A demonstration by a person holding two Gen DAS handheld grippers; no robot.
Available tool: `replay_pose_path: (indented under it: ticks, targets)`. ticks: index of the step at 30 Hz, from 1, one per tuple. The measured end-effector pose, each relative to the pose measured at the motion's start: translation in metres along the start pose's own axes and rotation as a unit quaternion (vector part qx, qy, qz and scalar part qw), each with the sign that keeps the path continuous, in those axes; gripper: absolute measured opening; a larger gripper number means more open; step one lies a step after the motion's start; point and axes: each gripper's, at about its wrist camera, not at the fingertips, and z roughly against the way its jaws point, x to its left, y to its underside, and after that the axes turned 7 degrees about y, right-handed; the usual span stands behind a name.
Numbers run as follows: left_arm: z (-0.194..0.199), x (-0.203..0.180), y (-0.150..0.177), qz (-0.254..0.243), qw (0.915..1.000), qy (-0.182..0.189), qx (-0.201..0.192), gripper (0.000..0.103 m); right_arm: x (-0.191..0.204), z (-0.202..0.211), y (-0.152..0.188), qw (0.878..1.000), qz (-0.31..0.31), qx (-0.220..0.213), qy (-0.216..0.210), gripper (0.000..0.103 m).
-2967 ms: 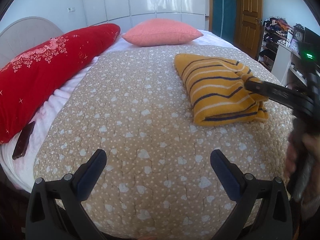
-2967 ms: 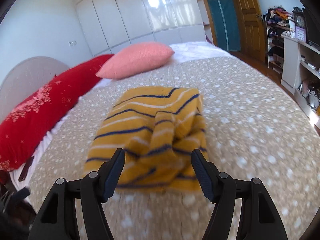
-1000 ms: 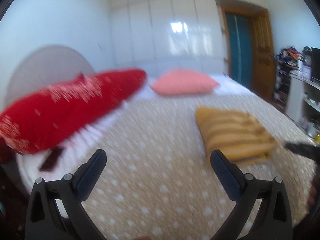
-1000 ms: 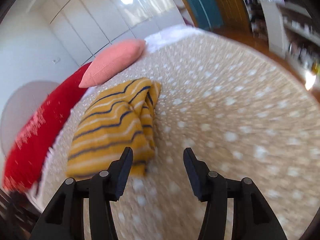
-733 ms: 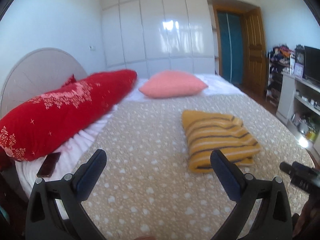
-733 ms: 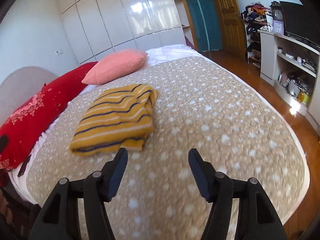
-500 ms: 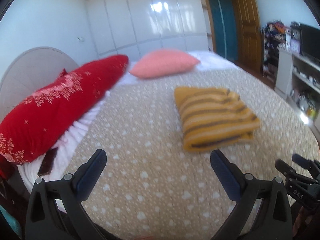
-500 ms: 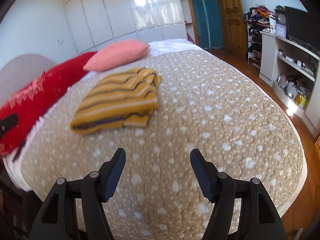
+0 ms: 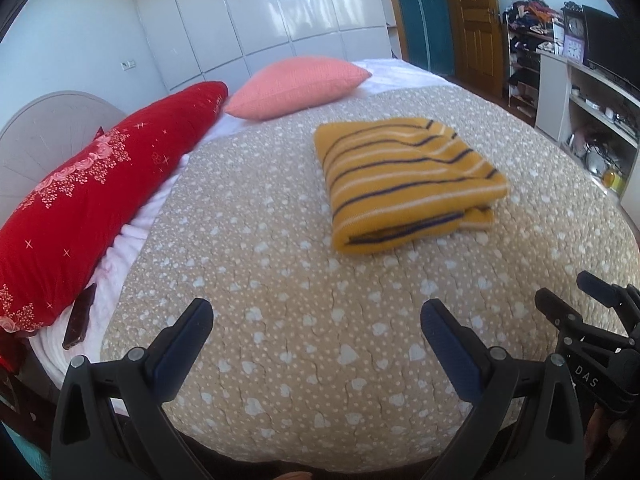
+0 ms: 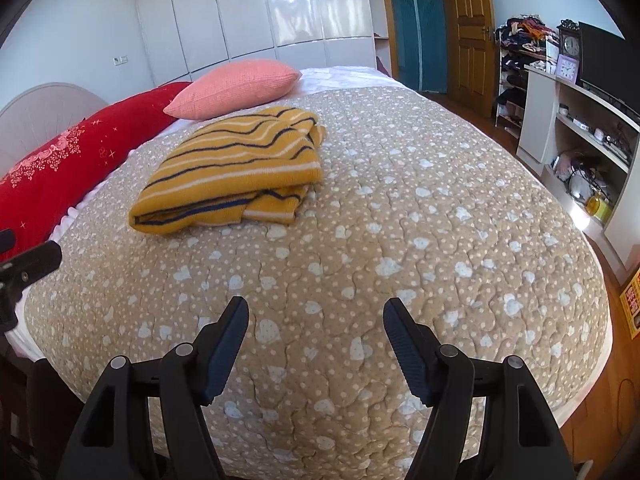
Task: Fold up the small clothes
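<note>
Most of both views is taken up by the bed, covered with a tan quilt [image 9: 280, 280] [image 10: 400, 220] dotted with small white hearts. A long red pillow [image 9: 80, 192] [image 10: 60, 160] with pink flower embroidery is laid along the left edge, and a pink pillow [image 9: 296, 84] [image 10: 236, 88] is propped at the far end, near the white wardrobe doors. A white shelf unit [image 10: 576, 132] packed with small stuff is seen off to the right.

The yellow striped sweater [image 9: 400, 180] [image 10: 236, 168] is found folded up on the quilt, a bit toward the pillow end, with dark blue and white stripes showing and one lower layer poking out at the near corner. Nothing is touching it.

A dark phone [image 9: 80, 320] is tucked at the bed's left edge, just below the red pillow.

The left gripper [image 9: 316, 328] is held wide open over bare quilt, nothing gripped, well short of the sweater. The right gripper [image 10: 316, 320] [image 9: 568, 300] is also spread apart and empty, hovering near the foot end of the bed, well apart from the sweater.
</note>
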Motion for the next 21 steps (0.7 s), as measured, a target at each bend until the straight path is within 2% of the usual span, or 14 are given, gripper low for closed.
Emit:
replay_pose_path:
  ticks: [21]
  targets:
    - [-0.022,0.005,0.01,0.004,0.9991,0.01,0.042,0.103,0.011,-0.006,0.006,1.0,0.016,0.012,0.001,0.077]
